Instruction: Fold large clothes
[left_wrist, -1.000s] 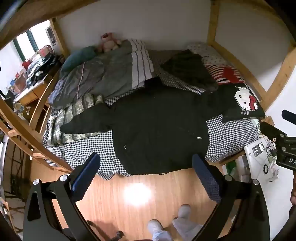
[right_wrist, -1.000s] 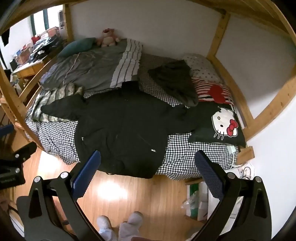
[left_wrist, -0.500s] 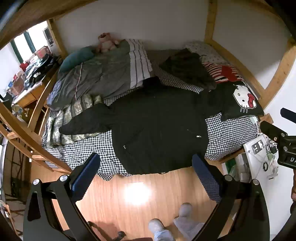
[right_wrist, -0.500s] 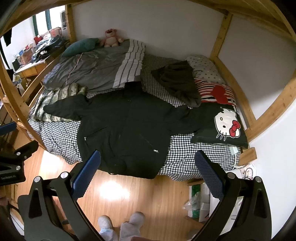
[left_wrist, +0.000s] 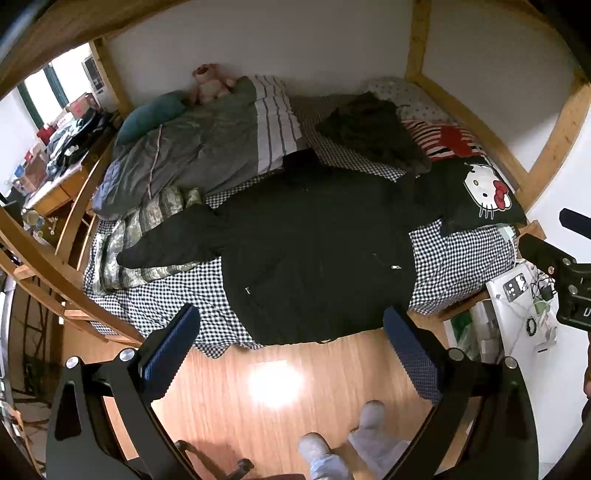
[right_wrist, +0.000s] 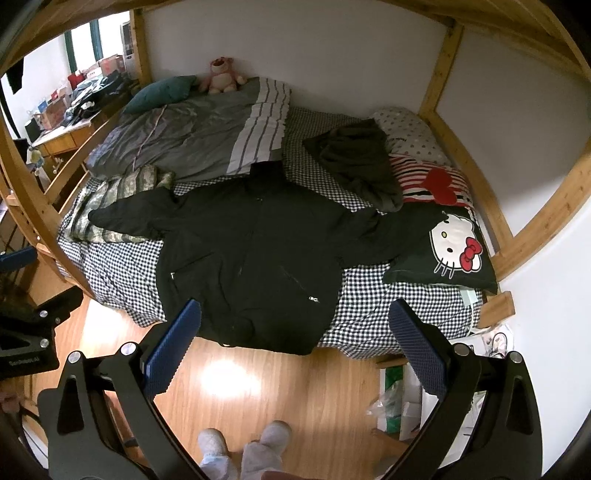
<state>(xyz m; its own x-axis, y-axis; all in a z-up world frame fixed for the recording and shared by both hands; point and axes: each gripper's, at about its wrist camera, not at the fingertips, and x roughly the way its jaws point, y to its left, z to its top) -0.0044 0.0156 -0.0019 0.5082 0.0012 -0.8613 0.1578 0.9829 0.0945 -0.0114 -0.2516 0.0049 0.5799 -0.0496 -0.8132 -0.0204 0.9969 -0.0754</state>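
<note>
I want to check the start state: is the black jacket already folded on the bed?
No, the black jacket lies spread flat on the checked sheet with both sleeves stretched out to the sides.

no readable text — anywhere.

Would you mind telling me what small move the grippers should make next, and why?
Probably lower the left gripper toward the jacket's left sleeve. The jacket lies spread flat on the bed, sleeves out, hem over the edge, and both grippers are open, empty and well above it; folding a sleeve inward seems the natural start.
</note>
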